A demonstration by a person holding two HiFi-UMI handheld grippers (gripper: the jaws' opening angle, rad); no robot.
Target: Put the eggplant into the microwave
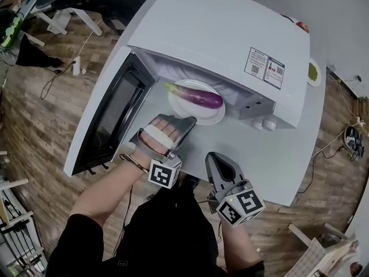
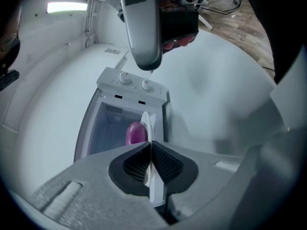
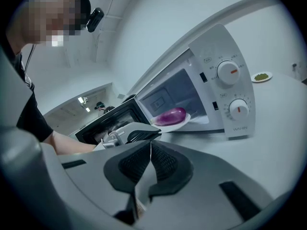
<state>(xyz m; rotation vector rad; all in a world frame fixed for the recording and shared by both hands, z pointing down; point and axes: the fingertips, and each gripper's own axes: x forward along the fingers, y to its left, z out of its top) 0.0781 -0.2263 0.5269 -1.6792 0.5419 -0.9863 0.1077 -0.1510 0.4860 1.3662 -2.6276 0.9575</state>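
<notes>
Left gripper (image 1: 188, 120) clamps the near rim of the white plate (image 1: 184, 109) carrying the eggplant (image 1: 199, 97) at the front edge of the microwave (image 1: 230, 30) floor; right gripper (image 1: 217, 158) has jaws together, empty.

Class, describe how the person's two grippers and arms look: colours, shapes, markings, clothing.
The left gripper and right gripper are grey moulded shells, each tapering to two jaws lined with black ridged pads. Each carries a white cube printed with black square markers. The person wears a black short-sleeved top and a thin bracelet on the left wrist.

Head view looks down — gripper views face microwave (image 1: 230, 33).
</notes>
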